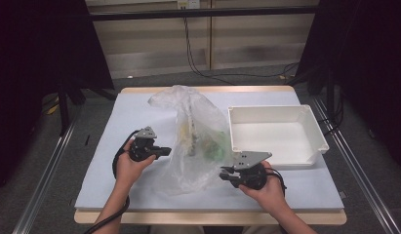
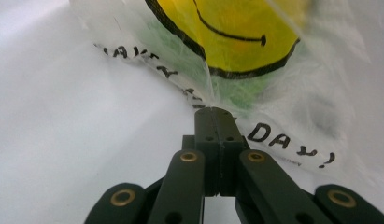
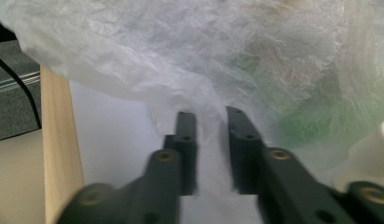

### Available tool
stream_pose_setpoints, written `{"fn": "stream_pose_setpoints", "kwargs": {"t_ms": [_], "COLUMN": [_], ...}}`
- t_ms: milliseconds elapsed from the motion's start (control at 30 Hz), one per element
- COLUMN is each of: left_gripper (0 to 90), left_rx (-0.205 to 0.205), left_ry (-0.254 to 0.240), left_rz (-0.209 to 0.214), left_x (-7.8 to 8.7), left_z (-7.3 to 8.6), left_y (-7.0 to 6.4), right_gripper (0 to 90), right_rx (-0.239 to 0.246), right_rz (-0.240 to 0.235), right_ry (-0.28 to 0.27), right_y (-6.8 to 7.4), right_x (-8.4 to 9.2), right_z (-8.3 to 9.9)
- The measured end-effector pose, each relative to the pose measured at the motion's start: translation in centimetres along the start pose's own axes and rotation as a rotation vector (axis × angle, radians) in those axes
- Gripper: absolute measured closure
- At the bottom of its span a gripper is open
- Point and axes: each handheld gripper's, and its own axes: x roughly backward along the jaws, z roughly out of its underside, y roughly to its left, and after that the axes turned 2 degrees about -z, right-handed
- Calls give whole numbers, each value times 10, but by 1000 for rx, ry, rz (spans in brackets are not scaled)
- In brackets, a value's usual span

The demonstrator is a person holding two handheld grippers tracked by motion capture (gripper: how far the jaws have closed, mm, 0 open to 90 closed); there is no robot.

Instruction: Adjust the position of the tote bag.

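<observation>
Plastic, thin and crinkled: a translucent plastic bag (image 1: pixel 190 141) stands slumped in the middle of the pale blue surface (image 1: pixel 115 146), its long axis running away from the person toward the far edge, greenish contents dimly showing through. From the high view, the left gripper (image 1: pixel 165 151) comes at the bag's left flank and the right gripper (image 1: pixel 225 174) at its near right corner, so the bag lies between the two, each set of jaws pointing inward at it. An empty white rectangular plastic tray (image 1: pixel 315 129) sits just beside the bag on the right.

Over to the left gripper view: the jaws are pressed fully together, and a fold of the film (image 2: pixel 209 91) runs straight into their tip, so they look pinched on the bag right below its yellow smiley print (image 2: pixel 236 32).

Now the right gripper view: blurred, jaws narrowed but with a gap showing, bag film (image 3: pixel 210 126) bunched between them. Whether the pads truly bite the film, I can't tell. Pulling the two sides apart looks like the coming move, and it hinges on that right-hand pinch.
</observation>
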Motion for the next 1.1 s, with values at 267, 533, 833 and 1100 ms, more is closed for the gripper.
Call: {"fn": "stream_pose_setpoints", "kwargs": {"t_ms": [267,533,833,1100], "left_gripper": [526,369,331,598], "left_rx": [-31,-53,-63,-2], "left_ry": [-45,-102,-51,-23], "left_rz": [-95,-47,17,39], "left_x": [-11,-38,-76,-71], "left_z": [-19,-39,-39,-36], "left_y": [2,2,0,1], "right_gripper": [900,814,590,560], "right_rx": [-22,-39,-35,-46], "right_rz": [-23,-30,-25,-16], "right_ry": [-6,-27,-29,-30], "right_y": [-3,-4,-2,-3], "right_x": [6,10,11,8], "right_z": [5,8,6,5]}}
